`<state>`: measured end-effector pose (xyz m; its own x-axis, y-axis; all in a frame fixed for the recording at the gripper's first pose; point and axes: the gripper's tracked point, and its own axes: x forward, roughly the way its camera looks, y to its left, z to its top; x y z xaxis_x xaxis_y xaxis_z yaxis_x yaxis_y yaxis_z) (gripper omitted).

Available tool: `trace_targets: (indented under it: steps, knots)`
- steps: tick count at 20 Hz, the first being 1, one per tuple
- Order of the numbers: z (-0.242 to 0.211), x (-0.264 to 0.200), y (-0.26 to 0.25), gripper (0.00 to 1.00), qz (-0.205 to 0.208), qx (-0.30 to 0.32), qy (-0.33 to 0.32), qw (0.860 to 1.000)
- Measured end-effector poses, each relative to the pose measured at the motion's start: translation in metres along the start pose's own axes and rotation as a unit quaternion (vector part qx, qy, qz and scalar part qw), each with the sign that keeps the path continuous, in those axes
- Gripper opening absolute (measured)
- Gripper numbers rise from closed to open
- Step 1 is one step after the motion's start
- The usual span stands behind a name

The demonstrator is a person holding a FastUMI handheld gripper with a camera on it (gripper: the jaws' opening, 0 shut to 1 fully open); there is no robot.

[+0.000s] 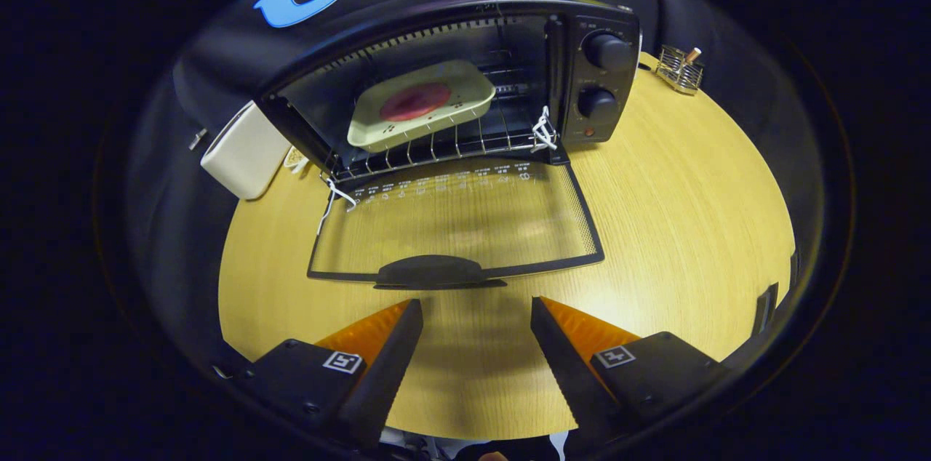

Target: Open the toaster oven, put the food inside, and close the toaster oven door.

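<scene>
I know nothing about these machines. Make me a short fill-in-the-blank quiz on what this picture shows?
1. The toaster oven door is ____.
2. The tray of food rests on the oven's wire ____.
3. The gripper fingers are ____, with nothing between them.
4. Just ahead of the fingers lies the door's ____.

Missing words: open; rack; open; handle

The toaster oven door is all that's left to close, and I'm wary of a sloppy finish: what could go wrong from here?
1. The open gripper sits just short of the door handle, fingers apart and empty; lifting off-centre might make the glass door slip off a finger and drop.
2. The tray rests tilted on the rack, near its front; the swinging door may hit it.
3. A hard push could shove the toaster oven back on the table.
</scene>
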<state>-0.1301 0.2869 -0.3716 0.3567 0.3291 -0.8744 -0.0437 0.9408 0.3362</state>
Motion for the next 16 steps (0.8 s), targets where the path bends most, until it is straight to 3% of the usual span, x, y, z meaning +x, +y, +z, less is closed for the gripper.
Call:
trace_targets:
  steps: [7, 12, 16]
  knots:
    - [-0.02, 0.029, 0.021, 0.99, -0.028, -0.027, 0.042, 0.998]
    - [-0.006, 0.037, 0.018, 0.98, -0.067, -0.049, 0.024, 0.996]
    - [-0.003, 0.027, 0.02, 0.98, -0.062, -0.048, 0.001, 0.997]
